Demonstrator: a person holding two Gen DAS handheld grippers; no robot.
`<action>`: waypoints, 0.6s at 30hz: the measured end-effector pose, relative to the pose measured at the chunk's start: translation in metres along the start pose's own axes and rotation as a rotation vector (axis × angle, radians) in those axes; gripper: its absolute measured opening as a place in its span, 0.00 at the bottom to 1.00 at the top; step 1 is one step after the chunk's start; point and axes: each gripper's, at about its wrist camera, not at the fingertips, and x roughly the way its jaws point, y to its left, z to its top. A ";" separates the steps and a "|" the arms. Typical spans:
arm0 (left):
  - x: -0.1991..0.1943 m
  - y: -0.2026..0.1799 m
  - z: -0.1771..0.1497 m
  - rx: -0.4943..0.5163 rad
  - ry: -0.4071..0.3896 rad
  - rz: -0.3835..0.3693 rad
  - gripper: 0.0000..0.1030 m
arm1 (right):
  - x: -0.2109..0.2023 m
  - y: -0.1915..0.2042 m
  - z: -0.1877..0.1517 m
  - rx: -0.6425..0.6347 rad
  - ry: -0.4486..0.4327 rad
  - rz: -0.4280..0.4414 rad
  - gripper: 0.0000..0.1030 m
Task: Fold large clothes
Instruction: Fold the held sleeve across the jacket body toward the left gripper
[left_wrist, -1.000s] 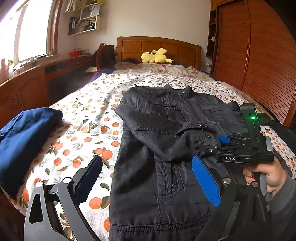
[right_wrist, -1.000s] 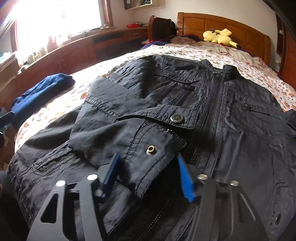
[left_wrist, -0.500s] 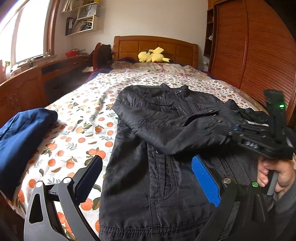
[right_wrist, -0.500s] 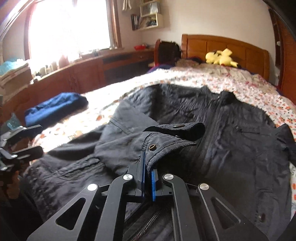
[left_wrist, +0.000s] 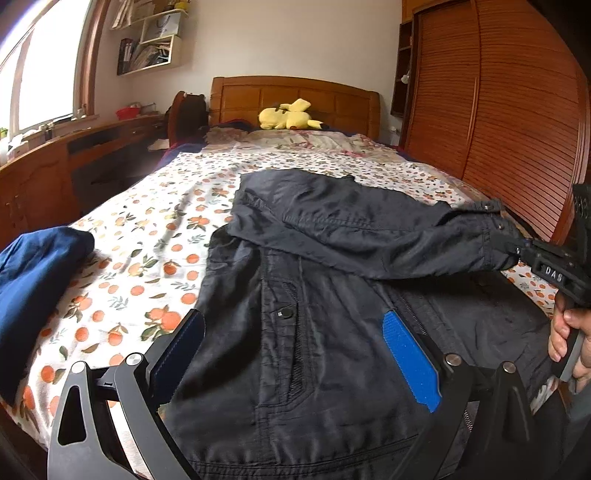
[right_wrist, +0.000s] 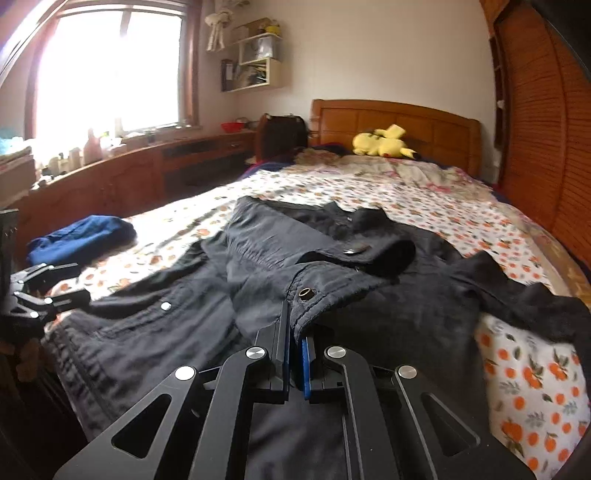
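A black jacket (left_wrist: 314, 332) lies front up on the bed, hem toward me; it also shows in the right wrist view (right_wrist: 166, 332). My right gripper (right_wrist: 294, 350) is shut on the cuff (right_wrist: 321, 295) of the jacket's left sleeve (left_wrist: 369, 236) and holds it stretched across the chest toward the right side. It shows from outside at the right edge of the left wrist view (left_wrist: 524, 251). My left gripper (left_wrist: 295, 354) is open and empty above the lower left front of the jacket.
A folded blue garment (left_wrist: 33, 280) lies on the bed's left edge. The orange-print bedsheet (left_wrist: 155, 236) surrounds the jacket. A yellow plush toy (left_wrist: 286, 116) sits by the headboard. A wooden wardrobe (left_wrist: 498, 110) stands on the right, a desk (left_wrist: 55, 162) on the left.
My right gripper shut on the sleeve cuff, then lifted and pulled it rightward across the jacket, stretching the sleeve out. My left gripper stayed open and rose slightly.
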 end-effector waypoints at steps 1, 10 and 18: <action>0.000 -0.003 0.001 0.001 -0.004 -0.007 0.95 | 0.000 -0.002 -0.002 0.000 0.009 -0.003 0.03; 0.001 -0.026 0.008 0.024 -0.020 -0.053 0.95 | 0.010 0.005 -0.031 -0.016 0.110 -0.012 0.03; 0.005 -0.039 0.009 0.046 -0.015 -0.078 0.95 | -0.001 0.009 -0.050 -0.009 0.162 -0.024 0.19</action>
